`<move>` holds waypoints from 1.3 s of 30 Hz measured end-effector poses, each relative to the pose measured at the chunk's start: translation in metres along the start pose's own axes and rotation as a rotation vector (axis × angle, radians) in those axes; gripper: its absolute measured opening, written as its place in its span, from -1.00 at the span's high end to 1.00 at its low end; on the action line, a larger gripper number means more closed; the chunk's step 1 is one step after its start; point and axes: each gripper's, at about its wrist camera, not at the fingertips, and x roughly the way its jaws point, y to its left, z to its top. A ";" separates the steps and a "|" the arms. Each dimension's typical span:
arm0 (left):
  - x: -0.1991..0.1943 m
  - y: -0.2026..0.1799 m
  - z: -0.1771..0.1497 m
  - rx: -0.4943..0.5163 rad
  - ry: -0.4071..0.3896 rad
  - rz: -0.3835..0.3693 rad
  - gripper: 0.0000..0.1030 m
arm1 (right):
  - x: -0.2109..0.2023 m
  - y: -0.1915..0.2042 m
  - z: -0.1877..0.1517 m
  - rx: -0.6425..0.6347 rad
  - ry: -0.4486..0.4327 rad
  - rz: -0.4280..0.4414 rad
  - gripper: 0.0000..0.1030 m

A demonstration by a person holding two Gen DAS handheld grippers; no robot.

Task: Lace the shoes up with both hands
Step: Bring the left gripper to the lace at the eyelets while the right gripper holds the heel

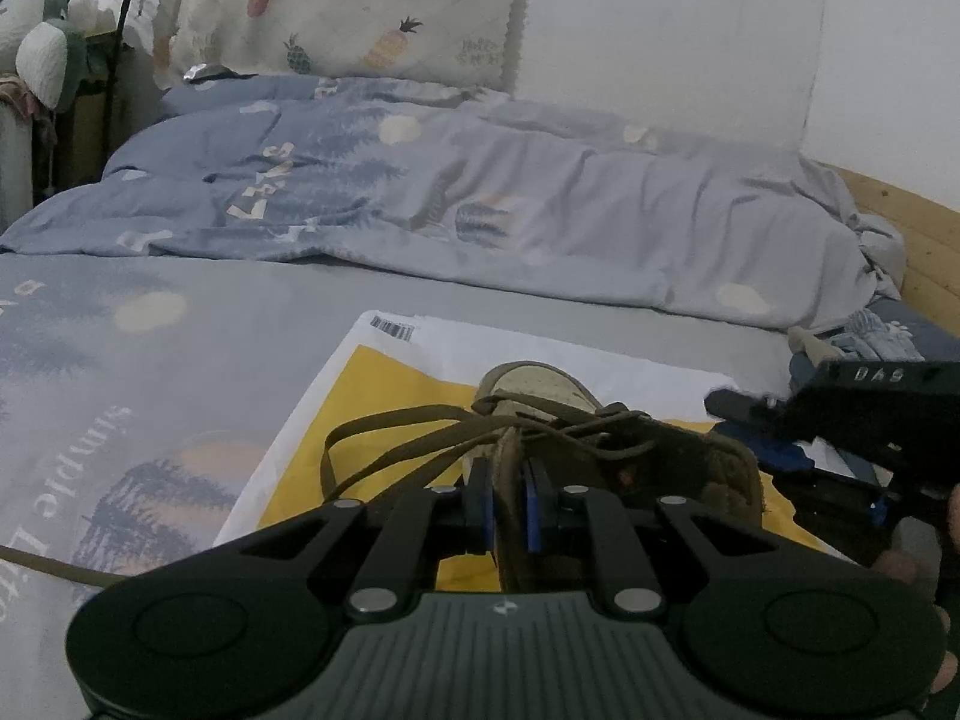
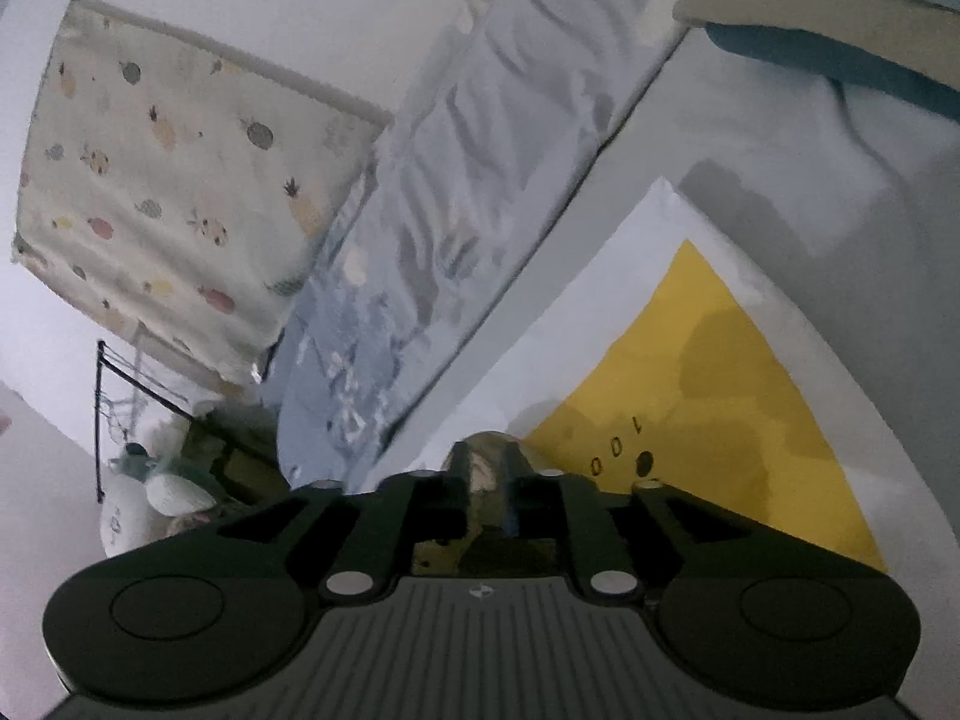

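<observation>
A brown shoe (image 1: 606, 462) with a beige toe lies on a white and yellow plastic sheet (image 1: 372, 396) spread on the bed. Its brown laces (image 1: 384, 438) loop out loosely to the left, and one end trails off at the lower left. My left gripper (image 1: 510, 510) is shut on the near edge of the shoe's opening, its blue pads pressing both sides. My right gripper (image 1: 729, 405) reaches in from the right, close to the shoe's side. In the right wrist view the right gripper (image 2: 485, 474) has its fingers close together around something brown and beige, too blurred to identify.
A crumpled blue-grey duvet (image 1: 480, 198) lies across the bed behind the sheet, with a pineapple-print pillow (image 1: 360, 6) against the wall. A wooden bed frame (image 1: 912, 228) and bundled clothes (image 1: 870, 342) are at the right. Part of a hand (image 1: 954, 516) shows at the right edge.
</observation>
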 end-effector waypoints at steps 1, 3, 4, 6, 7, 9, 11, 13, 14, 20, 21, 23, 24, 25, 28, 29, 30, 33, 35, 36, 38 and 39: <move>0.000 0.000 0.000 0.002 0.000 0.000 0.80 | 0.000 0.001 -0.001 -0.002 0.000 0.004 0.49; 0.000 -0.001 0.000 0.007 0.000 0.002 0.80 | 0.002 0.002 -0.003 0.002 0.007 0.002 0.42; 0.000 -0.002 0.001 0.009 0.000 0.002 0.80 | 0.003 0.002 -0.004 0.004 0.010 0.001 0.42; 0.000 -0.002 0.000 0.009 -0.002 0.001 0.80 | 0.005 0.002 -0.006 0.008 0.017 0.000 0.42; 0.000 -0.003 0.000 0.009 -0.003 0.001 0.80 | 0.006 0.002 -0.008 0.010 0.021 -0.001 0.42; 0.001 -0.003 -0.001 0.011 -0.004 0.002 0.80 | 0.008 0.003 -0.010 0.014 0.028 -0.003 0.42; 0.001 -0.004 -0.001 0.010 -0.005 0.003 0.81 | 0.010 0.003 -0.012 0.018 0.034 -0.005 0.42; 0.001 -0.005 -0.001 0.008 -0.006 0.005 0.81 | 0.012 0.004 -0.014 0.022 0.041 -0.007 0.45; 0.001 -0.005 -0.002 0.006 -0.007 0.006 0.81 | 0.013 0.004 -0.015 0.024 0.043 -0.007 0.59; 0.000 -0.005 -0.002 -0.015 -0.010 0.009 0.80 | 0.013 0.004 -0.019 0.029 0.026 0.008 0.94; 0.000 -0.005 -0.002 -0.019 -0.010 0.010 0.80 | 0.013 0.004 -0.020 0.029 0.024 0.009 0.96; 0.000 -0.005 -0.001 -0.025 -0.012 0.013 0.80 | 0.013 0.009 -0.021 -0.007 0.012 -0.003 0.98; 0.000 -0.005 -0.001 -0.029 -0.013 0.014 0.81 | 0.012 0.012 -0.022 -0.033 0.004 -0.012 1.00; -0.001 -0.005 -0.001 -0.035 -0.016 0.016 0.81 | 0.012 0.016 -0.023 -0.062 -0.003 -0.021 1.00; -0.002 -0.004 -0.002 -0.050 -0.026 0.022 0.81 | 0.009 0.027 -0.026 -0.170 -0.024 -0.054 1.00; -0.003 -0.004 -0.002 -0.049 -0.028 0.023 0.81 | 0.008 0.030 -0.026 -0.202 -0.028 -0.064 1.00; -0.003 -0.004 -0.002 -0.049 -0.029 0.023 0.81 | 0.007 0.033 -0.026 -0.225 -0.032 -0.072 1.00; -0.003 -0.002 -0.003 -0.056 -0.029 0.026 0.81 | 0.002 0.032 -0.023 -0.249 -0.056 -0.112 1.00; -0.004 -0.001 -0.002 -0.060 -0.028 0.025 0.81 | -0.002 0.026 -0.018 -0.235 -0.072 -0.146 1.00; -0.004 -0.001 -0.002 -0.063 -0.028 0.025 0.81 | -0.005 0.023 -0.015 -0.228 -0.087 -0.168 1.00; -0.004 -0.001 -0.002 -0.066 -0.027 0.025 0.81 | -0.010 0.018 -0.008 -0.221 -0.109 -0.200 1.00; -0.005 -0.001 -0.002 -0.069 -0.027 0.026 0.81 | -0.013 0.017 -0.005 -0.219 -0.126 -0.225 1.00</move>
